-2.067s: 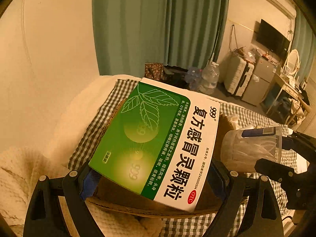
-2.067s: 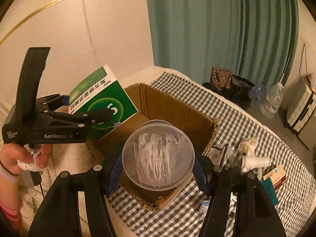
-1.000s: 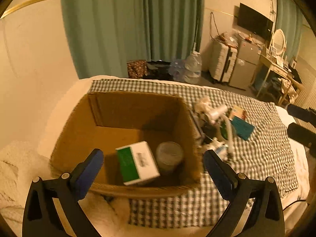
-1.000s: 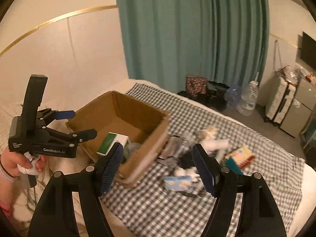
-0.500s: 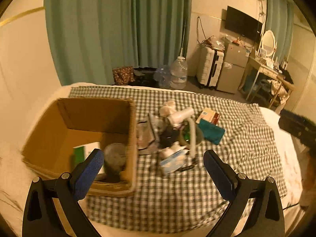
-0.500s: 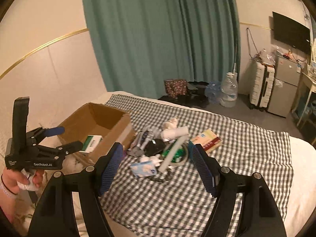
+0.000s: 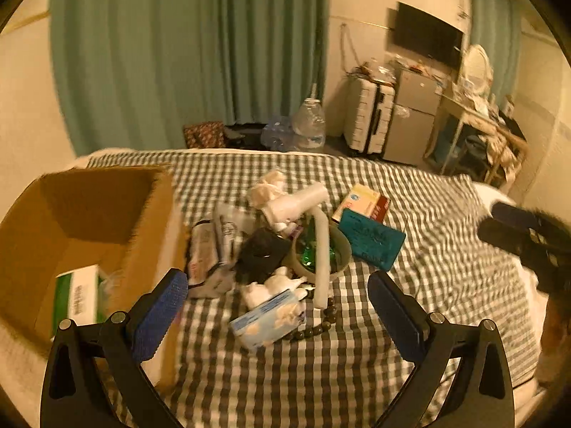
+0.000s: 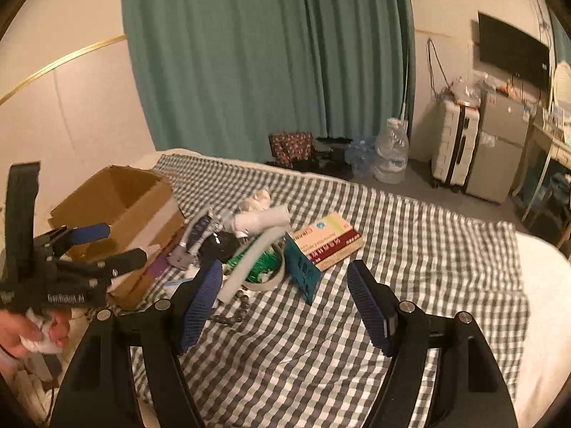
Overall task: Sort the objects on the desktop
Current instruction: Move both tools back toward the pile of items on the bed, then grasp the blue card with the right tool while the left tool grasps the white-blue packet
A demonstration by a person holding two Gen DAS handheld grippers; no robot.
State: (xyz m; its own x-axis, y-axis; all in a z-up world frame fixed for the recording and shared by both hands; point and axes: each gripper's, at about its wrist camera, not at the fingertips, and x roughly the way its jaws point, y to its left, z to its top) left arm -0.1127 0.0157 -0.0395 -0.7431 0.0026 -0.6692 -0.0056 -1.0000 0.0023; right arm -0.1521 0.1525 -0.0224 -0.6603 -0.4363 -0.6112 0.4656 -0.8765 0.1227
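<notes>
A: How far along is the sorting?

B: Barely started, I'd say. The cardboard box (image 7: 89, 221) at the left of the bed (image 8: 410, 249) holds a green-and-white carton (image 7: 76, 299); anything else in there is too blurred to tell.

A: And what's left?

B: The whole pile (image 7: 285, 242) just beside the box: a teal pouch (image 7: 371, 239), a tissue pack (image 7: 267, 317), a string of beads (image 7: 317, 324), a white tube (image 8: 249, 264).

A: The tools?

B: Left tool (image 7: 276, 314) and right tool (image 8: 282, 303) both gape wide, with nothing in them.
</notes>
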